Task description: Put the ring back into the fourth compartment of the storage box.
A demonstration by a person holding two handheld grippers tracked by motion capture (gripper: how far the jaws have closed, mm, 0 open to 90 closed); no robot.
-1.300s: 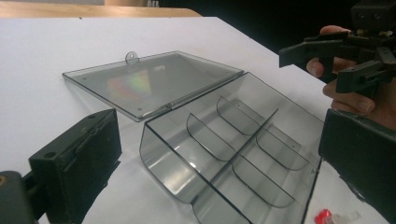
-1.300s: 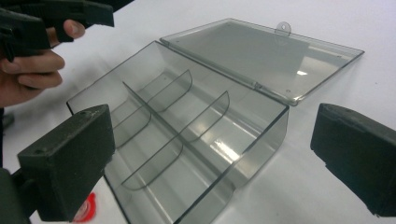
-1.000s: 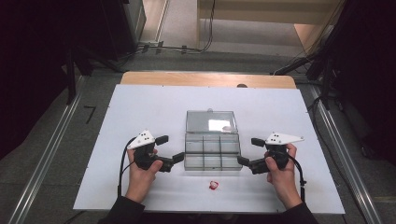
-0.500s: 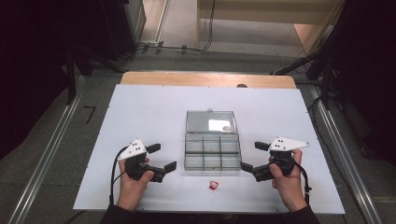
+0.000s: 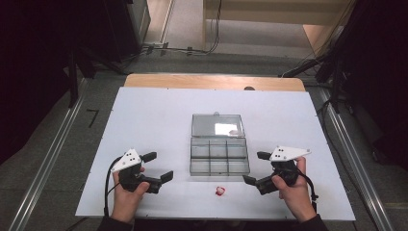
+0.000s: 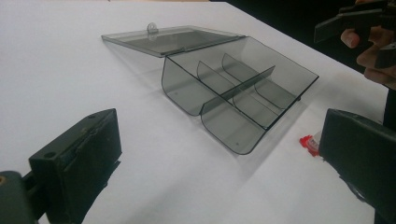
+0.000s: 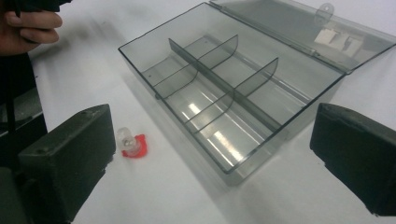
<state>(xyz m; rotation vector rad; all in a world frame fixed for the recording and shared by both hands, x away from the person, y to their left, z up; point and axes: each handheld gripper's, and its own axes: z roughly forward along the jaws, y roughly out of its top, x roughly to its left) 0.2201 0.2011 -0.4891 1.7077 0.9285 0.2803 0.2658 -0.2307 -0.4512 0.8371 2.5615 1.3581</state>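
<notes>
Two grippers, both with jaws standing wide apart and nothing between them, flank the open box [image 5: 219, 154] — our left gripper [image 5: 159, 166] off its left side, our right gripper [image 5: 253, 168] off its right. The lid [image 5: 217, 125] lies folded back flat on the white table [image 5: 154, 115], and all six compartments, three by two, look bare. One small red-and-clear piece [image 5: 220, 191] sits on the table just in front of the box's near wall, apart from it and between our two hands; the right gripper view shows it just beside that gripper's left jaw [image 7: 132, 144]. We judge the step in hand to be the approach to that piece, with nothing picked up yet. The next move, as we read it, calls for the right gripper to swing inward and down so its jaws straddle the piece, close gently — it is tiny and could skid — then carry it over a compartment.
</notes>
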